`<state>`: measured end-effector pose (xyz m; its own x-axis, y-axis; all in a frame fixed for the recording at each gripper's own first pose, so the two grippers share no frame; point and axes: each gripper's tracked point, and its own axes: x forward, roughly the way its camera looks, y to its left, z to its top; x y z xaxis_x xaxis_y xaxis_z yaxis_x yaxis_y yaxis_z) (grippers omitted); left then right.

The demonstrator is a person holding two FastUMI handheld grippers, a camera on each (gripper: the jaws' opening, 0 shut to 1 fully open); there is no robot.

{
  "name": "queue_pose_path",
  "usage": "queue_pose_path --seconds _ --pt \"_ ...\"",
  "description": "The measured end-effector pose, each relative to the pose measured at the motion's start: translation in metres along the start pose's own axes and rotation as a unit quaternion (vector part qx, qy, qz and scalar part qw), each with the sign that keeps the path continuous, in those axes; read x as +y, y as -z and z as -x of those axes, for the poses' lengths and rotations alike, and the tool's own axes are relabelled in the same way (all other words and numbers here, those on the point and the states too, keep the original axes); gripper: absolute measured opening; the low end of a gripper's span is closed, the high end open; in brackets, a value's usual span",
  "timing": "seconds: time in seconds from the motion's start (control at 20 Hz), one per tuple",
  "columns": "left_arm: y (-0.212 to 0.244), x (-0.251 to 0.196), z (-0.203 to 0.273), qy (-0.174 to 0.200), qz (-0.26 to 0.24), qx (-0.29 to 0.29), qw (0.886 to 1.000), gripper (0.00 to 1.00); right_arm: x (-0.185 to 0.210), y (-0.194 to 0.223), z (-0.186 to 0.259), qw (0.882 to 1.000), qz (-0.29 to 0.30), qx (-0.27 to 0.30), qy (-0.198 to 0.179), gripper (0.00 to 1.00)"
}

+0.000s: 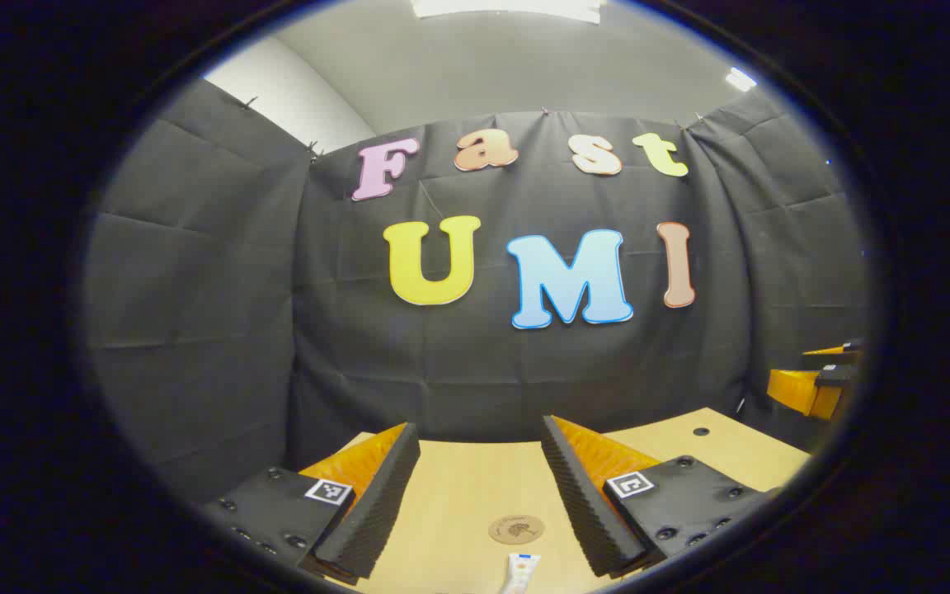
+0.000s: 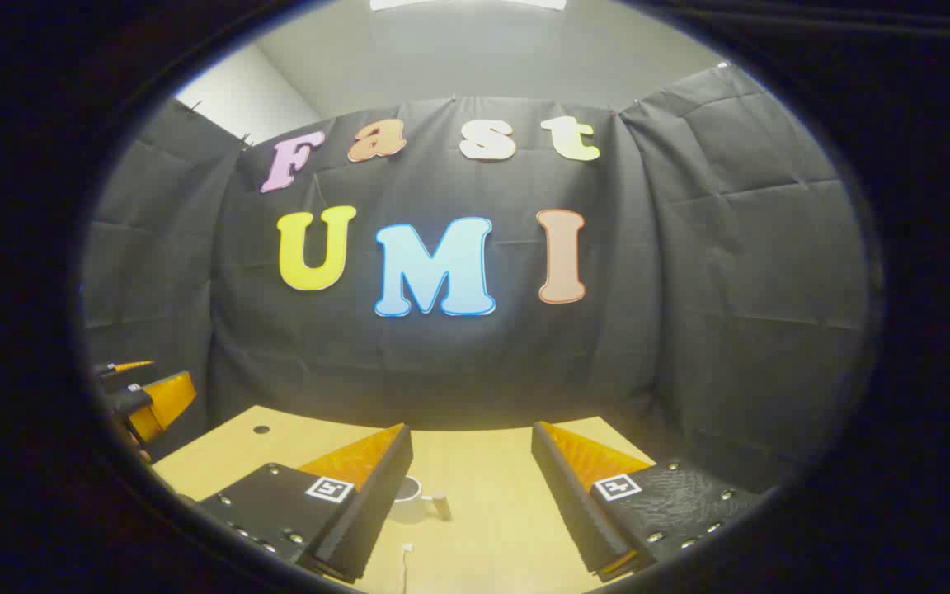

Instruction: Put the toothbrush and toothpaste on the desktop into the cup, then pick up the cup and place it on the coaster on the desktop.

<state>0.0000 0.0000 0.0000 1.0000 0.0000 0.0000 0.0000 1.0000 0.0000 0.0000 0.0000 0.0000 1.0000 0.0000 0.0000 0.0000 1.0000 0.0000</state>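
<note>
My left gripper [image 1: 479, 433] is open above the wooden desktop [image 1: 458, 495], nothing between its fingers. Beyond and between them lies a round brown coaster [image 1: 516, 529], and the white toothpaste tube [image 1: 520, 572] pokes in at the bottom edge, just in front of the coaster. My right gripper [image 2: 471, 433] is open too and holds nothing. A white cup [image 2: 411, 497] with a side handle stands on the desktop [image 2: 491, 495], partly hidden behind the left finger. A thin white toothbrush [image 2: 406, 561] lies in front of the cup near the bottom edge.
The other gripper shows at the far right [image 1: 813, 384] of the left gripper view and at the far left [image 2: 149, 396] of the right gripper view. A small round hole [image 1: 700, 431] [image 2: 261, 429] marks the desktop. Black cloth walls close the booth behind.
</note>
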Motion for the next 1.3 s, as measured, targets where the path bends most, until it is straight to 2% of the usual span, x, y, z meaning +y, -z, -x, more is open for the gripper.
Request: queue_pose_path --seconds 0.25,0.3,0.35,0.4,0.45,0.5,0.85,1.0,1.05,1.3 --pt "0.000 -0.007 -0.006 -0.004 0.000 0.008 1.000 0.96 -0.007 -0.011 0.000 1.000 0.015 -0.012 -0.005 0.90" --pt "0.001 -0.008 -0.007 -0.002 0.001 0.010 1.000 1.00 -0.009 -0.009 0.000 1.000 0.016 -0.009 -0.002 0.90" --pt "0.002 -0.009 -0.007 0.000 0.001 0.012 1.000 0.96 -0.009 -0.008 0.000 1.000 0.013 -0.008 -0.003 0.90" --pt "0.003 -0.010 -0.007 0.001 0.001 0.016 1.000 0.96 -0.009 -0.007 0.000 1.000 0.012 -0.006 -0.003 0.90" --pt "0.004 -0.011 -0.007 0.004 0.000 0.018 1.000 1.00 -0.010 -0.006 0.003 1.000 0.011 -0.004 -0.003 0.90" --pt "0.004 -0.014 -0.007 0.008 -0.001 0.022 1.000 0.96 -0.010 -0.006 0.004 1.000 0.011 -0.003 -0.004 0.90" --pt "0.006 -0.015 0.000 0.016 0.002 0.026 1.000 0.96 -0.005 0.002 0.006 1.000 0.008 0.011 -0.013 0.90" --pt "0.015 -0.020 0.003 0.025 -0.001 0.039 0.999 0.96 -0.002 0.005 0.006 0.999 0.007 0.022 -0.022 0.90" --pt "0.021 -0.023 0.004 0.030 -0.004 0.046 0.998 1.00 -0.001 0.009 0.005 0.999 0.009 0.030 -0.026 0.90" --pt "0.052 -0.039 0.003 0.062 -0.017 0.089 0.994 0.96 0.023 0.041 0.005 0.995 0.009 0.080 -0.058 0.90"
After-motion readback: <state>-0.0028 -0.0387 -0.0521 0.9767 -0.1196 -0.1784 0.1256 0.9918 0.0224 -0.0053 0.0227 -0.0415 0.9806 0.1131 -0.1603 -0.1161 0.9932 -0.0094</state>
